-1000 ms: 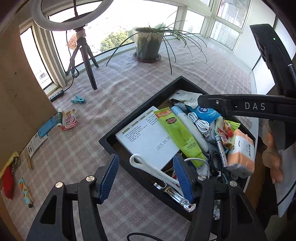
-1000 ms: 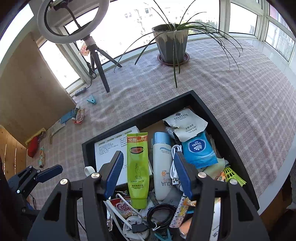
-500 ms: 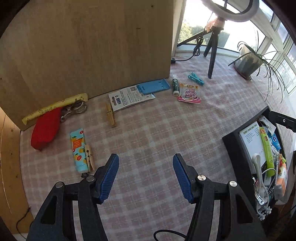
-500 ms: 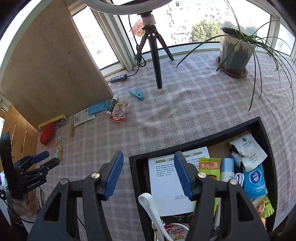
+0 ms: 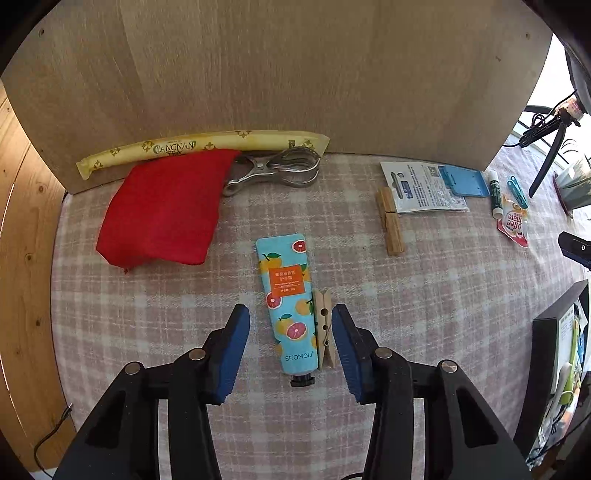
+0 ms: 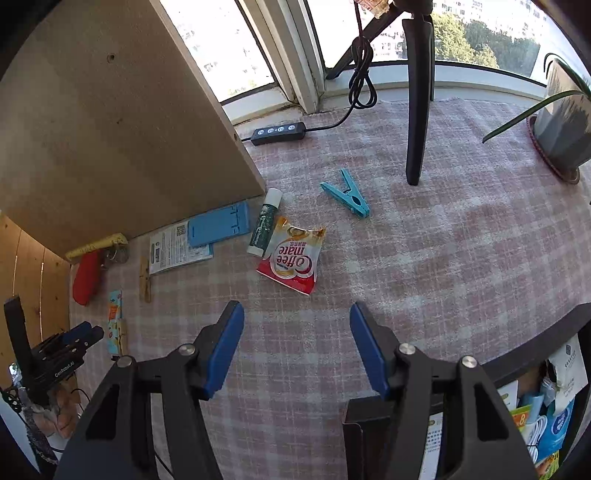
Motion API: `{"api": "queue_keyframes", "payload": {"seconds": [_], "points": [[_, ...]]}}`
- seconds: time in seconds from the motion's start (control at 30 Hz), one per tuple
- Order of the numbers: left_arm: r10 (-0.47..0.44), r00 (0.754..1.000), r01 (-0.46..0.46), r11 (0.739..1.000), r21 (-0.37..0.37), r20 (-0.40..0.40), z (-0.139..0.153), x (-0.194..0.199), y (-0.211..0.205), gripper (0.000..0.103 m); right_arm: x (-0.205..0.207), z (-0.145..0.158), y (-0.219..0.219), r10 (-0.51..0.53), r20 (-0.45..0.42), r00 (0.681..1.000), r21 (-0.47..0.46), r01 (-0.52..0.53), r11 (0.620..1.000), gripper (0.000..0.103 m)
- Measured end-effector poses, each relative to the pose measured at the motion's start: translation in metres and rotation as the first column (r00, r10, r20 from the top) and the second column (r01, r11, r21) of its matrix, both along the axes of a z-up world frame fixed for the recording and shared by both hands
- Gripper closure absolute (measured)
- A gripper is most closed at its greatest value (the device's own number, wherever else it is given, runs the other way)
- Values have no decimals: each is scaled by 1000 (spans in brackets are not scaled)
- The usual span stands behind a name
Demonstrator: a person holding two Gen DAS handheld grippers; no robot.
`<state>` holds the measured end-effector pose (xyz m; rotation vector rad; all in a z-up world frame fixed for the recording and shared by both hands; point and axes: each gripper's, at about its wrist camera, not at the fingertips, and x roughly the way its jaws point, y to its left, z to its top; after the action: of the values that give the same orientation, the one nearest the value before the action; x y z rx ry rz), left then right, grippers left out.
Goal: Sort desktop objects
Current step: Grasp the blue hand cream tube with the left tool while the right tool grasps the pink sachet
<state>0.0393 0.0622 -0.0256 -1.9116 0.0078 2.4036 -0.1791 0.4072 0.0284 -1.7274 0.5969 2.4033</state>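
My left gripper (image 5: 290, 345) just narrowing astride hand cream tube (image 5: 287, 301) and wooden clothespin (image 5: 324, 328), untouched, right gripper (image 6: 296, 349) spreading wide over bare desk (image 6: 424, 266)

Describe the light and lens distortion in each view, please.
Left wrist view: soft even shade, the wooden board bows from the fisheye, overexposed white window at right edge. Right wrist view: bright window backlight, sunlit tablecloth, dark vignetted corners, curved edges.

Left wrist cam looks steeply down, close over the checked cloth (image 5: 424, 306), wooden board (image 5: 277, 74) filling frame top. Right wrist cam sits higher, facing the window (image 6: 480, 33) at top. Both share the Coffee-mate sachet (image 5: 512, 225) (image 6: 293, 258).
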Motion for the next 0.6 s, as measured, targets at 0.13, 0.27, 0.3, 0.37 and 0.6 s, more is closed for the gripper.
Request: {"api": "queue_keyframes", "payload": {"seconds": [0.13, 0.27, 0.3, 0.37, 0.6], "points": [[33, 999, -33, 999, -2, 23, -13, -7, -3, 65, -21, -16, 5, -19, 25, 1000, 6, 19, 1000, 44], [21, 999, -21, 1000, 1, 39, -22, -10, 5, 66, -33, -29, 11, -40, 49, 998, -7, 40, 999, 44], [15, 999, -15, 1000, 0, 45, -25, -10, 9, 65, -35, -32, 12, -45, 54, 998, -6, 45, 999, 44], [7, 999, -7, 1000, 1, 51, -29, -10, 14, 64, -38, -37, 15, -53, 61, 997, -12, 54, 998, 44], [-13, 999, 15, 999, -42, 50, -37, -7, 39, 71, -51, -46, 22, -73, 73, 995, -26, 75, 997, 44]]}}
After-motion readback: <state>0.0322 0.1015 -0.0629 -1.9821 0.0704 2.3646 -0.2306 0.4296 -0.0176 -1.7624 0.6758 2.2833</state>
